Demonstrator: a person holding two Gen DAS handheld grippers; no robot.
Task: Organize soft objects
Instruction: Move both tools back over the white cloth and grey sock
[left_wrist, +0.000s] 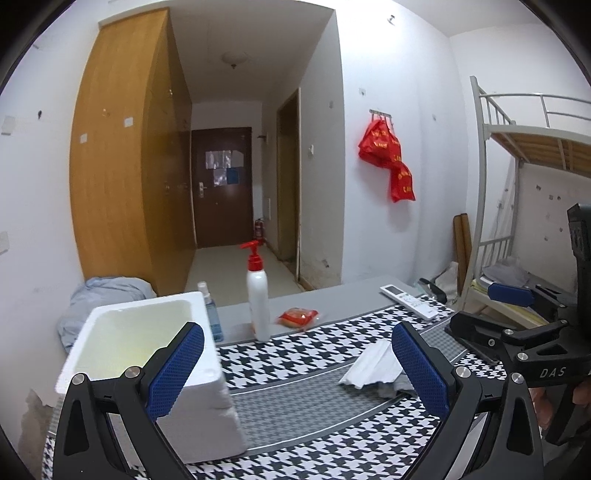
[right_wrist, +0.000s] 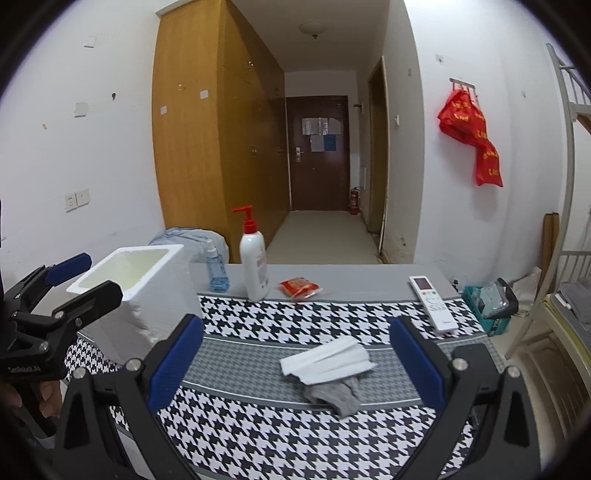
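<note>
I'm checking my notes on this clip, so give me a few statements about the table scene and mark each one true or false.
1. Both grippers, left and right, are open and empty. True.
2. The white cloth lies in the foam box. False: it lies on the table, partly over a grey cloth.
3. The pump bottle stands upright. True.
4. The remote sits in the box. False: it lies on the table at the far right.
</note>
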